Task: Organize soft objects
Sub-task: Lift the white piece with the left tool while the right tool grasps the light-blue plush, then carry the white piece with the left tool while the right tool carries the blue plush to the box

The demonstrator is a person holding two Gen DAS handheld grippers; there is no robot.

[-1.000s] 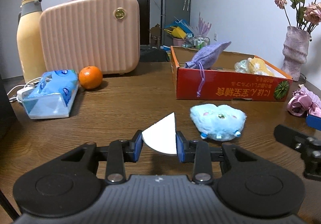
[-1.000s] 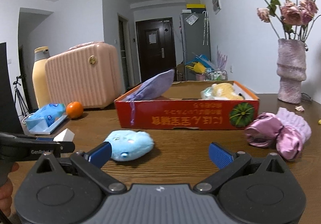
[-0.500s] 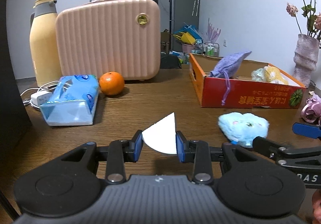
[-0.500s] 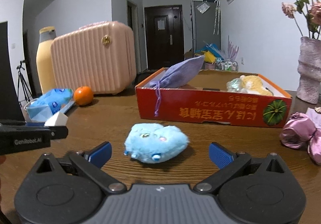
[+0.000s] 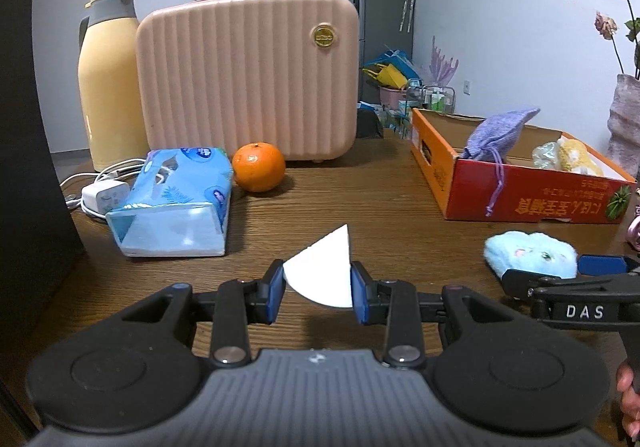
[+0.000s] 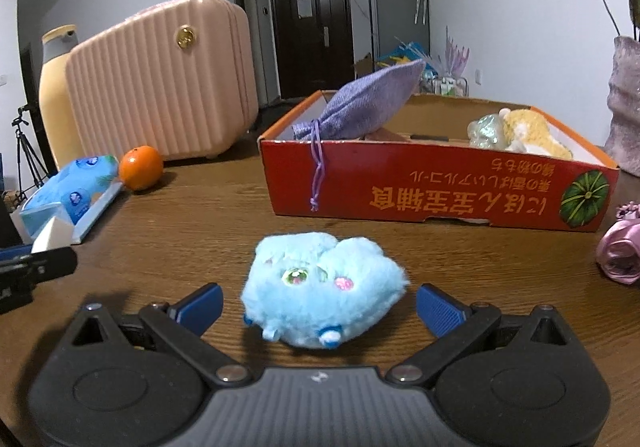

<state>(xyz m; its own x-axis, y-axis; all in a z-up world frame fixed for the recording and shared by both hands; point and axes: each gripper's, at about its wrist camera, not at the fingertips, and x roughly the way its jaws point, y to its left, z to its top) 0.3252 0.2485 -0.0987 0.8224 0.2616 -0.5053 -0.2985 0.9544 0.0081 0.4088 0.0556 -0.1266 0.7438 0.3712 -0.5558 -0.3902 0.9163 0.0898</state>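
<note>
Grippers at the start of a pickup, one loaded and one spread.

Left wrist view: left gripper (image 5: 318, 289) is clenched on a white sponge wedge (image 5: 322, 274), carried clear of the table (image 5: 360, 199); the red box (image 5: 532, 199), at 2 o'clock, already holds a purple pouch (image 5: 498, 131). Right wrist view: right gripper (image 6: 319, 305) is spread wide, its fingers either side of the blue plush toy (image 6: 320, 287) at 12 o'clock, apparently to squeeze its soft bulk evenly.
</note>
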